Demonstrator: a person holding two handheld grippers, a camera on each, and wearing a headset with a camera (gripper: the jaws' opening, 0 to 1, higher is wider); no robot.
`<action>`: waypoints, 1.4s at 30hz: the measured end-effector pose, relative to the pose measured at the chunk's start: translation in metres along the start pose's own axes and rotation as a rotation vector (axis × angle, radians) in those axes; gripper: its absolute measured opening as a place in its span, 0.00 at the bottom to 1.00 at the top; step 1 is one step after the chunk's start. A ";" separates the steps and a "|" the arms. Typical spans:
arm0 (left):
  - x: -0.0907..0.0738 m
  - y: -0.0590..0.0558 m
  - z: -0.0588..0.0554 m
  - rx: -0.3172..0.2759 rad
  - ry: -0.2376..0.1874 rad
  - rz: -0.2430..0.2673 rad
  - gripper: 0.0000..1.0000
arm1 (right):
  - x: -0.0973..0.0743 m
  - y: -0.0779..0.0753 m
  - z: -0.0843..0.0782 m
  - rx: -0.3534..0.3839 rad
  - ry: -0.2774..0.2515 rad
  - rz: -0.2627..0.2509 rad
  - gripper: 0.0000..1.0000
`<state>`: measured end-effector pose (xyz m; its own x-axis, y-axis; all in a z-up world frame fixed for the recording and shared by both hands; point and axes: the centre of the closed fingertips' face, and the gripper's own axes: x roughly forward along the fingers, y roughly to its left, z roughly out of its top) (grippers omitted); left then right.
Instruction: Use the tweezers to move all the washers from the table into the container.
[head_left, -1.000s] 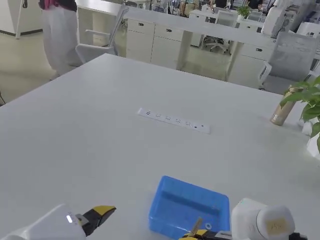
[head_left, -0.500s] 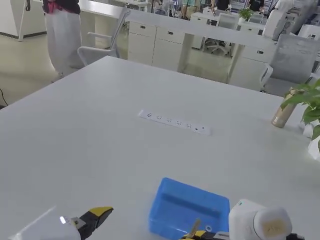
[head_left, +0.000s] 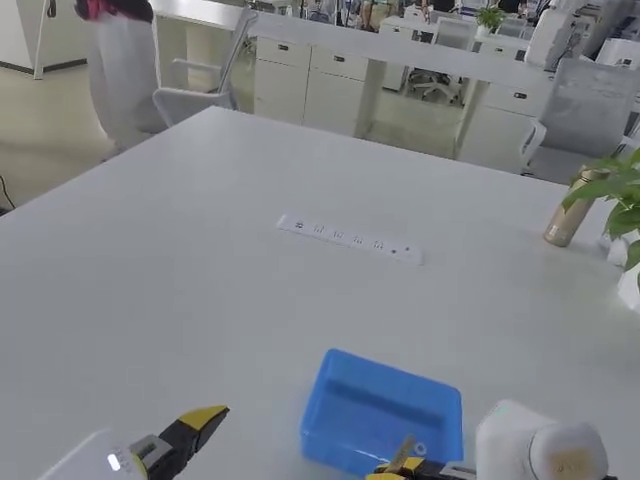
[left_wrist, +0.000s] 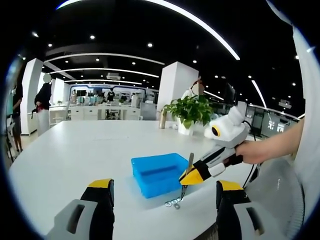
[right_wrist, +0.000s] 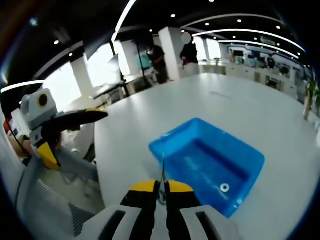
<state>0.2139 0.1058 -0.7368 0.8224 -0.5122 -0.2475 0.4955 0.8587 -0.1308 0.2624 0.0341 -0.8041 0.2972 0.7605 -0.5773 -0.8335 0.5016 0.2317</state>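
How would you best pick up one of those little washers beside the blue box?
Best come from above with the tweezers, one tip through the hole, pinching the ring's rim: the washers lie flat on the table, leaving no side to grab.

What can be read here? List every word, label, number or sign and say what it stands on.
No text can be read in these pictures.
Power strip: any print is too small to read.
Blue container: no label shows.
Gold bottle: too small to tell.
Tweezers in the right gripper: no marking shows.
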 end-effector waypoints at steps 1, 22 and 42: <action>0.000 0.001 -0.001 0.004 0.003 0.002 0.86 | 0.000 0.000 0.000 0.000 0.000 0.002 0.03; 0.000 0.001 -0.003 0.039 0.015 0.003 0.78 | -0.003 0.003 -0.015 -0.243 -0.021 0.087 0.03; 0.001 0.001 -0.009 0.057 0.048 0.001 0.74 | 0.014 0.006 -0.015 -0.356 0.091 0.126 0.04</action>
<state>0.2129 0.1066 -0.7454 0.8093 -0.5088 -0.2933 0.5110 0.8563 -0.0755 0.2545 0.0412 -0.8226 0.1528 0.7596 -0.6322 -0.9752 0.2196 0.0282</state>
